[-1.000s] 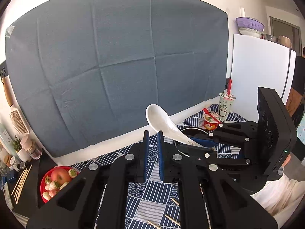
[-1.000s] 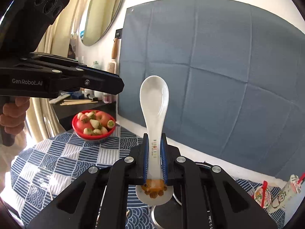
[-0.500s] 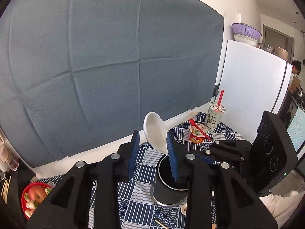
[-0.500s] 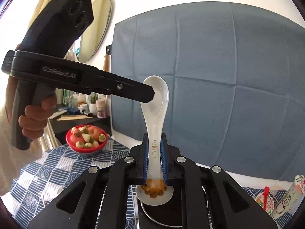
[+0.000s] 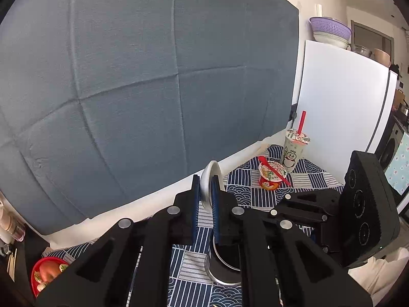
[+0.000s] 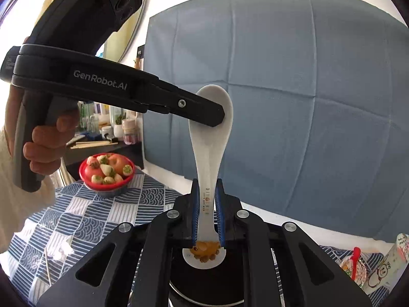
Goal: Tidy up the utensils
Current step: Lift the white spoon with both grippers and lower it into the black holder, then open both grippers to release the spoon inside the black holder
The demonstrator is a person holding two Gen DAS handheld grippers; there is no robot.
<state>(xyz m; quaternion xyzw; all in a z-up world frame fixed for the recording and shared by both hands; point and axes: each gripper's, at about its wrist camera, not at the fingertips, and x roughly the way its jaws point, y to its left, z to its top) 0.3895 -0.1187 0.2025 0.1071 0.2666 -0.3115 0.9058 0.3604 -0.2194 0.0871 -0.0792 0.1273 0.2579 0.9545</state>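
A white ceramic spoon point(image 6: 208, 153) stands upright in the air, bowl up. My right gripper point(image 6: 207, 212) is shut on its handle. My left gripper point(image 5: 204, 192) is closed on the spoon's bowl point(image 5: 208, 181), seen edge-on between its blue pads; in the right wrist view its fingertips point(image 6: 214, 113) clamp the bowl from the left. Below both grippers stands a round black metal container point(image 5: 226, 266), also partly seen in the right wrist view point(image 6: 204, 291). Thin wooden chopsticks point(image 6: 47, 266) lie on the blue patterned tablecloth point(image 6: 84, 220).
A red bowl of fruit point(image 6: 107, 171) stands at the left on the tablecloth. A small red cup point(image 5: 271, 176) and a drink cup with a red straw point(image 5: 294, 151) stand at the right. A grey cloth backdrop point(image 5: 153, 76) hangs behind. A white fridge point(image 5: 342, 97) is at the right.
My left gripper moved in from the left, opened, and closed on the spoon's bowl. My right gripper kept its hold on the handle.
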